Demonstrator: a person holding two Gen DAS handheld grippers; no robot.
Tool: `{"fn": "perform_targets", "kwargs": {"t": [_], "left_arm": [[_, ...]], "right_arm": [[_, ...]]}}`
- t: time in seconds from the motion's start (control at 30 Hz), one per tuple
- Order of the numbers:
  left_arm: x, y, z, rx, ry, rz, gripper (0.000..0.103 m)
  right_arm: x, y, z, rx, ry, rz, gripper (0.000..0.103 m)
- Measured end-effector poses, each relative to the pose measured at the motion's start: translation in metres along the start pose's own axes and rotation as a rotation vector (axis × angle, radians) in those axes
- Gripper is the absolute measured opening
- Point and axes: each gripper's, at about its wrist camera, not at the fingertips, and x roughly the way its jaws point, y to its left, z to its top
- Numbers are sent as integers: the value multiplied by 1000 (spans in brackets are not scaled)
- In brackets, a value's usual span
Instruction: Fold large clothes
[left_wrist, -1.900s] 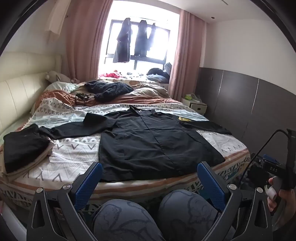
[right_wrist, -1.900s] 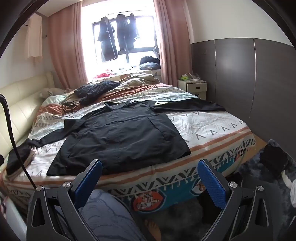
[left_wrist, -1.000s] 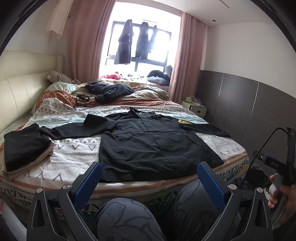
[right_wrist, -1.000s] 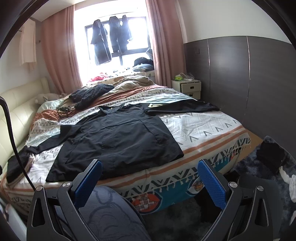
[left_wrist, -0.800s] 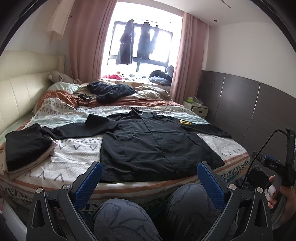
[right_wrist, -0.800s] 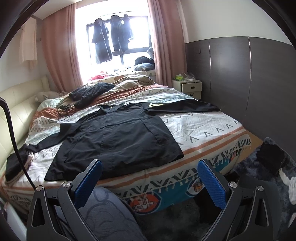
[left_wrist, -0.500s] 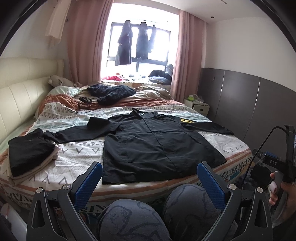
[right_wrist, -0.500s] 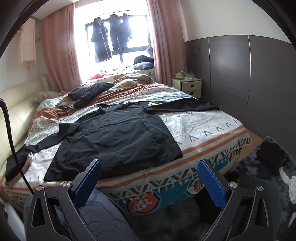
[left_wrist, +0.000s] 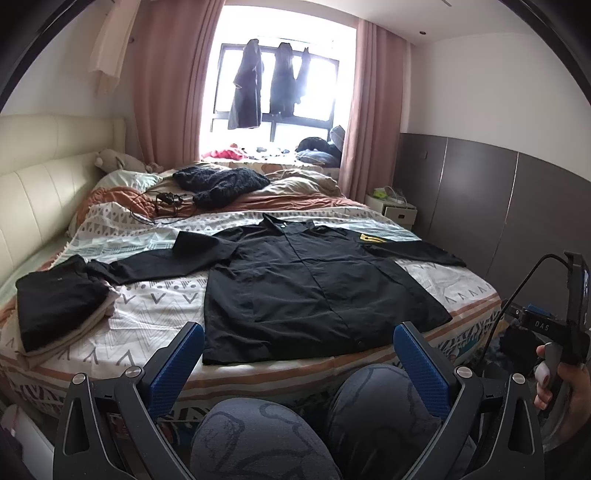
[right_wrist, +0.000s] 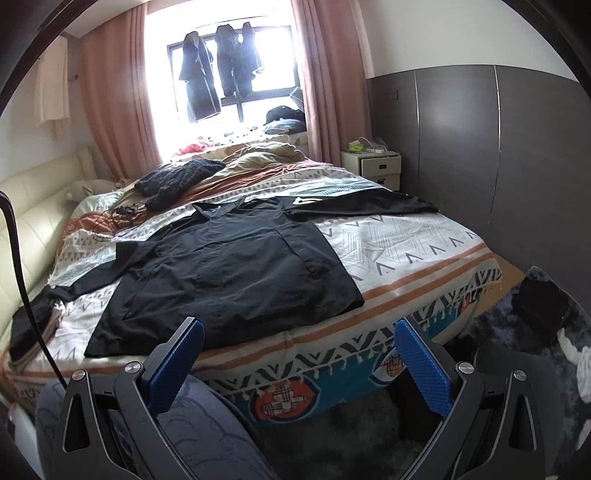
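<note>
A large black long-sleeved shirt (left_wrist: 303, 284) lies flat, front up, on the bed (left_wrist: 162, 310), sleeves spread to both sides, hem toward me. It also shows in the right wrist view (right_wrist: 236, 269). A yellow patch (left_wrist: 371, 239) marks its right shoulder. My left gripper (left_wrist: 297, 354) is open and empty, held off the near bed edge above my knees. My right gripper (right_wrist: 299, 350) is open and empty, off the bed's near right edge.
A stack of folded clothes (left_wrist: 55, 299) lies at the bed's left. A dark knit garment (left_wrist: 221, 181) and cables lie near the pillows. A nightstand (right_wrist: 373, 166) stands at far right. Dark clothes (right_wrist: 539, 306) lie on the floor rug. The right hand and its handle (left_wrist: 565, 332) show.
Both grippers have risen and tilted slightly, bringing the bed and shirt a bit lower in view. The shirt has not moved. Both stay open.
</note>
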Motion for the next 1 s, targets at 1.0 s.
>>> {"fn": "perform_targets", "kwargs": {"t": [1.0], "left_arm": [[26, 16, 12, -24, 21, 7, 103]], "right_arm": [[20, 5, 14, -6, 13, -15, 103]]}}
